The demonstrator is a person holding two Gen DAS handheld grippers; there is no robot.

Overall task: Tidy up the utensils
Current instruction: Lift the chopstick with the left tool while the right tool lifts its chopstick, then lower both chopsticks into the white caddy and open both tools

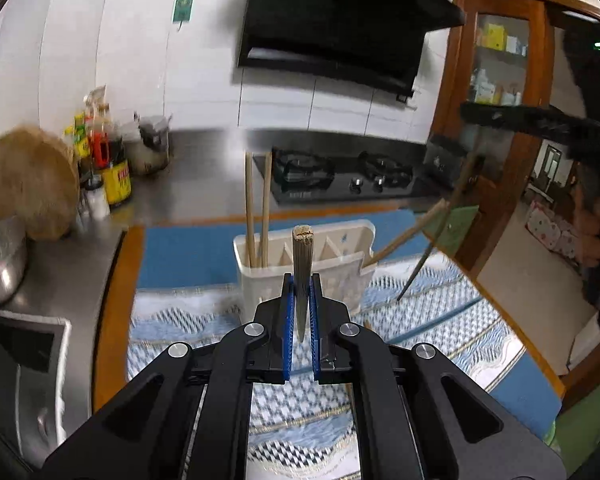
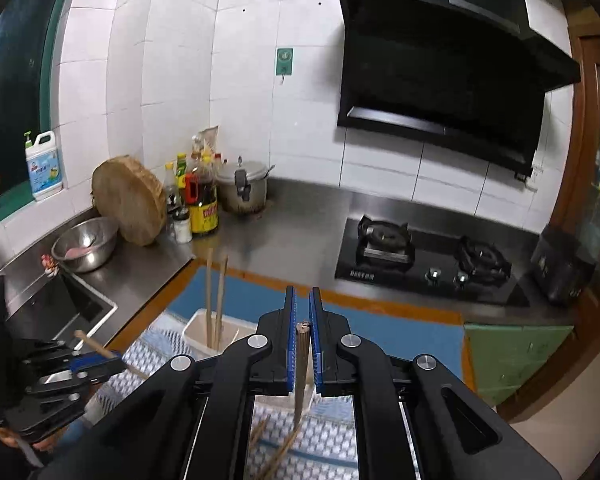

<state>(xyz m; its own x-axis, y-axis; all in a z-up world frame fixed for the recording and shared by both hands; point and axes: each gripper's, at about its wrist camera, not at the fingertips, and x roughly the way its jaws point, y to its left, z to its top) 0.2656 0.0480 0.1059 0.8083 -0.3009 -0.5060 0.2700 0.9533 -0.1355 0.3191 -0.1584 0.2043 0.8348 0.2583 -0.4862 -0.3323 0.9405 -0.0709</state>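
My left gripper (image 1: 301, 280) is shut on a wooden chopstick (image 1: 302, 264) that stands upright between its blue pads, just in front of the white utensil holder (image 1: 340, 280). Two light chopsticks (image 1: 257, 208) stand in the holder's left compartment. My right gripper (image 2: 302, 294) is shut on a dark wooden chopstick (image 2: 301, 368), held above the patterned cloth near the holder (image 2: 198, 330). In the left wrist view the right gripper's chopstick (image 1: 436, 236) hangs at the right, and another light chopstick (image 1: 408, 234) leans against the holder's right side. Loose chopsticks (image 2: 278, 452) lie on the cloth below.
A blue mat with a patterned cloth (image 1: 420, 320) covers the table. Behind are the steel counter, a gas hob (image 2: 424, 264), a round chopping block (image 2: 130, 200), sauce bottles (image 2: 202, 200), a steel bowl (image 2: 85, 244), a pressure cooker (image 2: 244, 188) and a black box (image 2: 560, 268).
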